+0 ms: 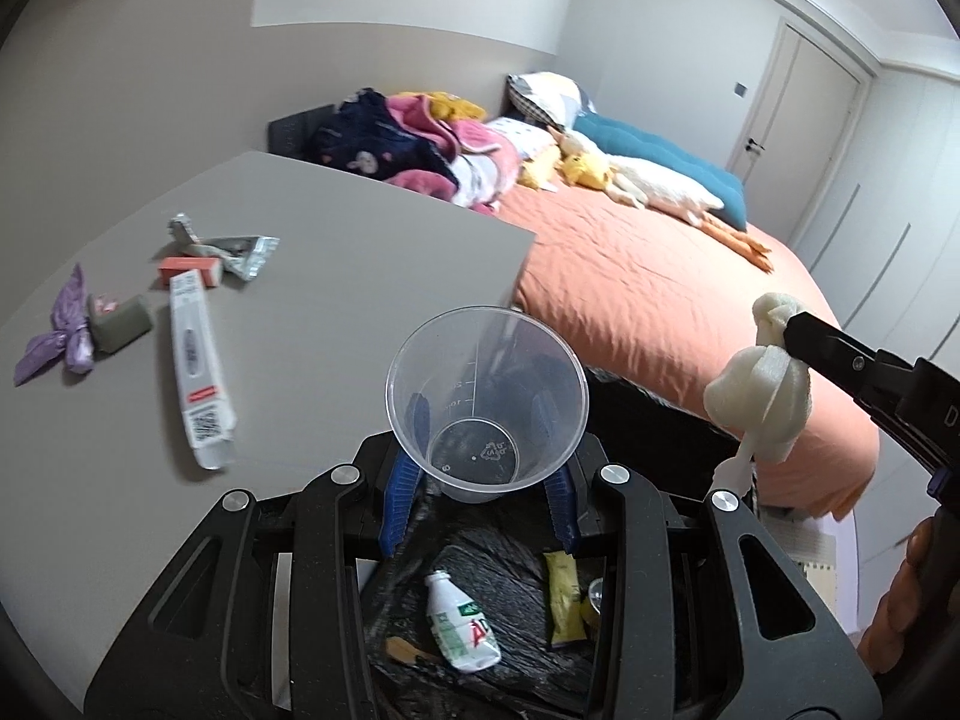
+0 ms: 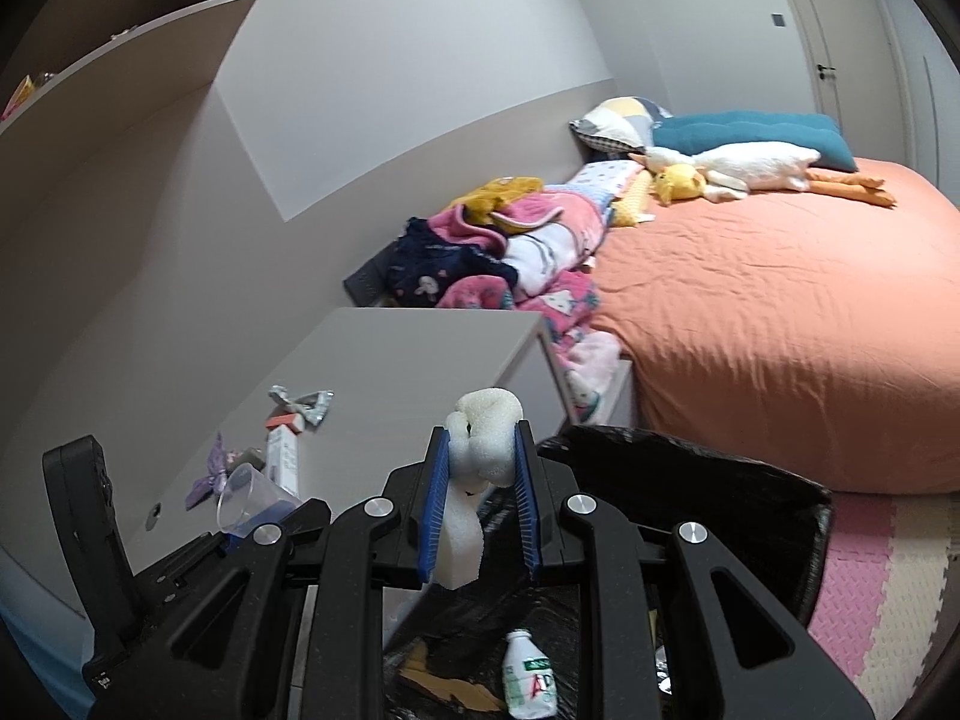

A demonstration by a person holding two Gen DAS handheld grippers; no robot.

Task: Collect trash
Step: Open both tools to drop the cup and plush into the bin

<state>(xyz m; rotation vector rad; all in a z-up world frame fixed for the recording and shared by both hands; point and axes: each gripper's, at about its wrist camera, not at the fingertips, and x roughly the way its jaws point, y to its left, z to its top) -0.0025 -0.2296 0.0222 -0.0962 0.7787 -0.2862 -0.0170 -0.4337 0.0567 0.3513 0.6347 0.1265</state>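
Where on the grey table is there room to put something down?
The grey table is bare along its far side and toward the corner nearest the orange bed. It is crowded at the left, around the purple wrapper, white carton and silver foil wrapper.

Matte black linkage frames with silver round screws and ribbed blue finger pads [image 1: 405, 480] on left gripper [image 1: 483, 474] and right gripper [image 2: 483, 504] alike.
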